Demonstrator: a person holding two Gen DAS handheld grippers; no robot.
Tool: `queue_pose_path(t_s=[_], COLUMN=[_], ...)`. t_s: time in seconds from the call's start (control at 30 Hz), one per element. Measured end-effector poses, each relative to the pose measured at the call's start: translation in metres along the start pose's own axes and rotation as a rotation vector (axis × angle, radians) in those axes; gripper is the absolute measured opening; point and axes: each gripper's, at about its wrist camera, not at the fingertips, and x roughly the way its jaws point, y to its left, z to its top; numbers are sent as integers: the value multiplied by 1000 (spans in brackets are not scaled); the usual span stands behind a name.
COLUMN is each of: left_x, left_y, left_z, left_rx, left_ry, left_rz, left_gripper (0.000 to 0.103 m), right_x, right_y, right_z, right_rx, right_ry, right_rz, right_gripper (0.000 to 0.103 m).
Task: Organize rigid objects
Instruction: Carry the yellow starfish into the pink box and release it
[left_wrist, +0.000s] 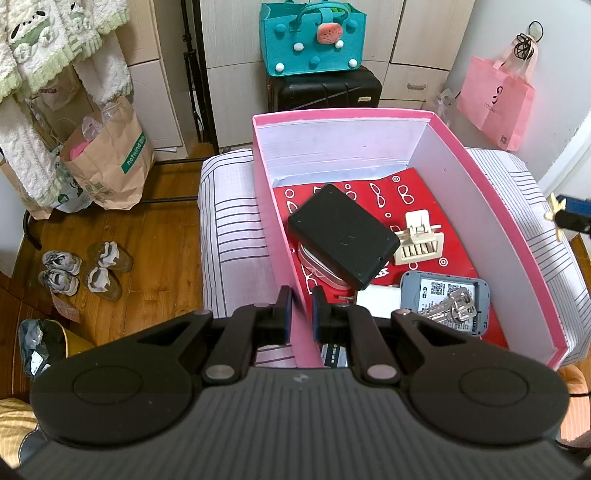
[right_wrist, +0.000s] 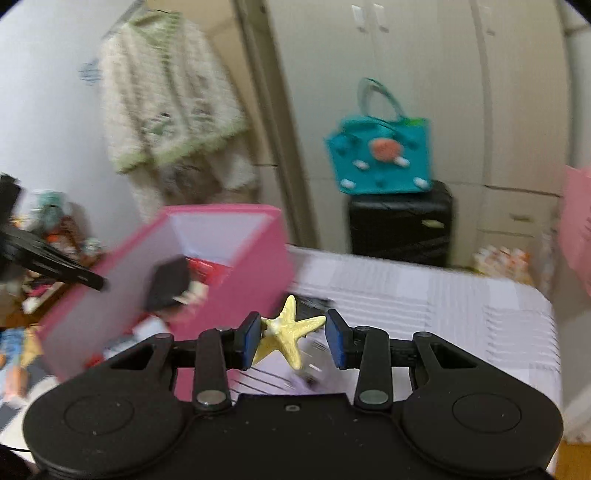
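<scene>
Right wrist view shows my right hand-held gripper (right_wrist: 290, 339) carrying a pale yellow, bumpy plastic starfish (right_wrist: 286, 330) above the striped bed (right_wrist: 443, 302), held only by arm tips with a visible gap at the 3 o'clock pad, so I judge it could twist or drop before reaching the pink cardboard box (right_wrist: 258, 258) at 10 o'clock. My left hand-held gripper (left_wrist: 301, 310) is narrowed astride the box's near wall, and a loose pinch could let the box shift.

One starfish (right_wrist: 286, 334), one pink box (left_wrist: 491, 206).
</scene>
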Motion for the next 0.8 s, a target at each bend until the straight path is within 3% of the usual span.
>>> queue_pose_path(t_s=[0.17,0.33,0.57,0.8], left_x=[0,0,0,1], left_y=[0,1,1,1], left_z=[0,0,1,1], left_rx=[-7,-5,-8,-3], left_ry=[0,1,4,10], left_rz=[-4,-3,-5,-3], left_gripper=[10,10,10,10], right_x=[6,38,86,80], right_y=[39,83,127,118], right_z=[25,31,16,20], right_rx=[-70,-132,-194,-141], right_ry=[-12,99,269,184], right_rz=[186,354,426,486], right_gripper=[43,43,44,46])
